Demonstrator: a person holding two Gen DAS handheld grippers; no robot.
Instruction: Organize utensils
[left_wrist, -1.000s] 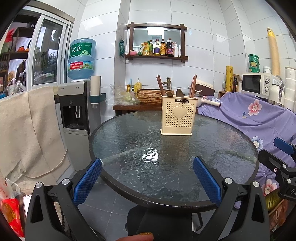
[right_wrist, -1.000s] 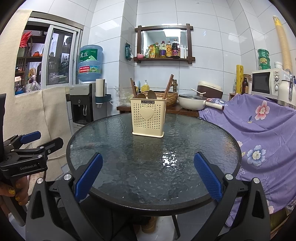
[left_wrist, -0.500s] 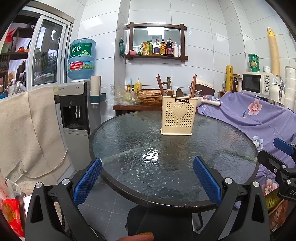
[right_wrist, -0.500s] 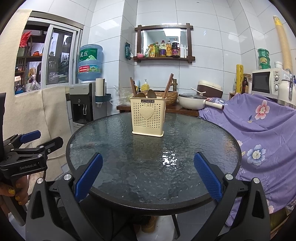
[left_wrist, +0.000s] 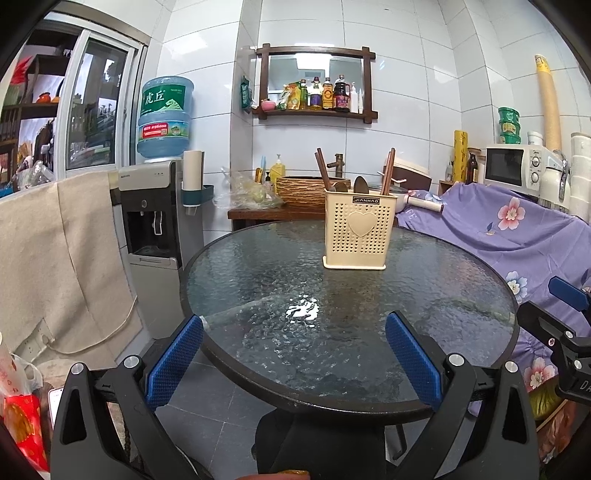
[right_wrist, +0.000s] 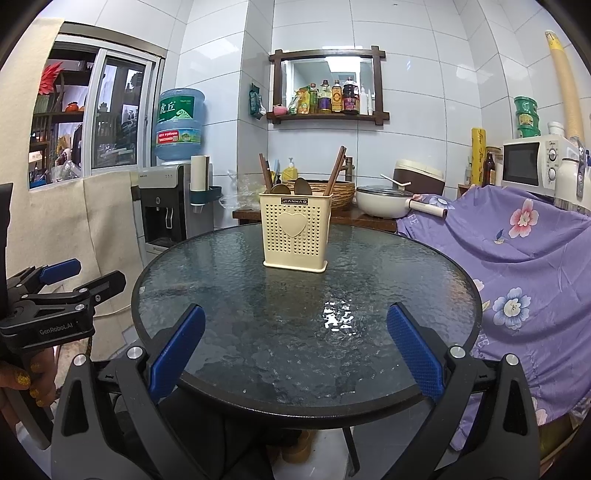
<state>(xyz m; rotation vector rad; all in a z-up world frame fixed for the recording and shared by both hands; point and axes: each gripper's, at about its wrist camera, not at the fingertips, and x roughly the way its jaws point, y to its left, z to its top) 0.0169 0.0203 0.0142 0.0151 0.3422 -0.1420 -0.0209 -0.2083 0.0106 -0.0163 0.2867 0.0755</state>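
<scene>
Nothing has shifted between the earlier pictures and this one — both tools sit where they sat a second ago, and the table looks the same. The left gripper (left_wrist: 293, 356) is held low at the near rim of the round glass table (left_wrist: 461, 306), its blue pads spread wide with nothing between them. The right gripper (right_wrist: 295, 350) matches it: fingers apart, empty, parked at the bottom of its own frame. In the right wrist view the left tool also shows at the far left edge, gripped by a hand (right_wrist: 26, 380) low in the corner.

The cream utensil holder (left_wrist: 355, 229) stands upright a little right of centre in the left view, on the far half of the table, well apart from both tools. Dark chopsticks (left_wrist: 322, 166) lean out of it on either side, and two brown spoon ends (right_wrist: 303, 186) poke up between them. I see no loose utensil on the glass.

So my reading is that the sorting is either finished or paused — everything visible is already in the holder, and the stillness suggests a rest pose rather than a reach under way.
</scene>
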